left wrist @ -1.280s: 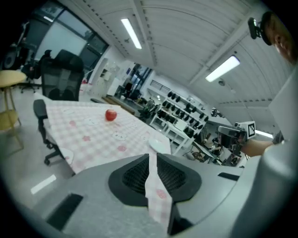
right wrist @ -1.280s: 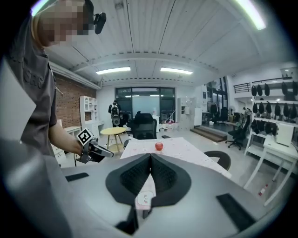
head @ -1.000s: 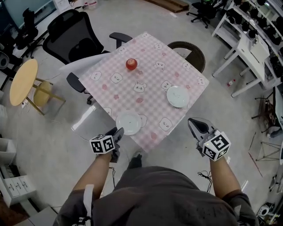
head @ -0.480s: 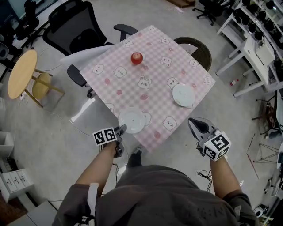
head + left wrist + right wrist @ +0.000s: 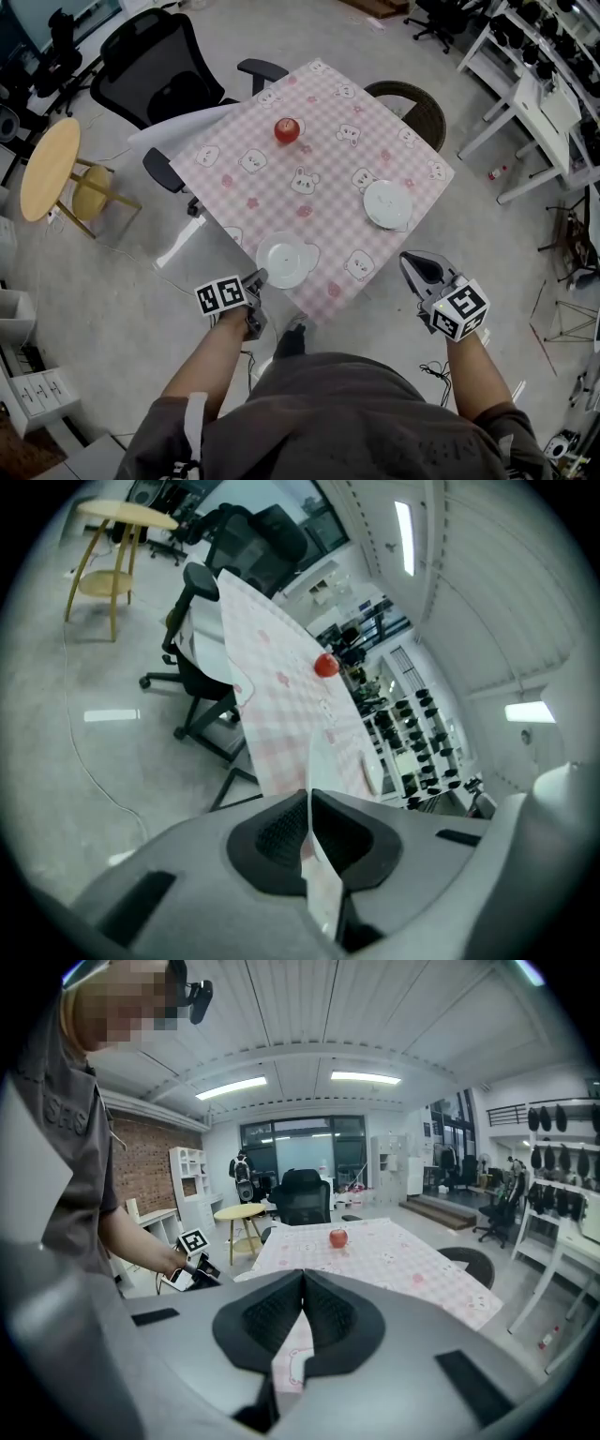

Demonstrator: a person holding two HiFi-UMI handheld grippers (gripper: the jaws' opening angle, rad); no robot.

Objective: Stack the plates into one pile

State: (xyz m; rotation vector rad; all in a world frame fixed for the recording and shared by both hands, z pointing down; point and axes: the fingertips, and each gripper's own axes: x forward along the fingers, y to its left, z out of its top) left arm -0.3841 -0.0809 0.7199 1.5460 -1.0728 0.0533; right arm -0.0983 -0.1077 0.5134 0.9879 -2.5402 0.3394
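The left gripper (image 5: pixel 258 277) is pinching the rim of the near plate (image 5: pixel 284 260): its jaws have just been closing, and the thin white edge is sitting between the two pads. That plate is lying at the counter's (image 5: pixel 309 178) near corner, on the pink checked cloth. The right gripper (image 5: pixel 410 259) is hovering off the counter's near right edge, its jaws pressing together with nothing between them. Two white plates are showing in all. The second plate (image 5: pixel 387 204) is resting well apart from the first, toward the right side of the cloth. One red apple (image 5: pixel 287 130) is standing alone near the far side. Around the counter, one black office chair (image 5: pixel 159 80) is standing at the far left, one round wooden side table (image 5: pixel 49 169) is standing further left, and one dark round stool (image 5: pixel 412 108) is peeking out at the far right.
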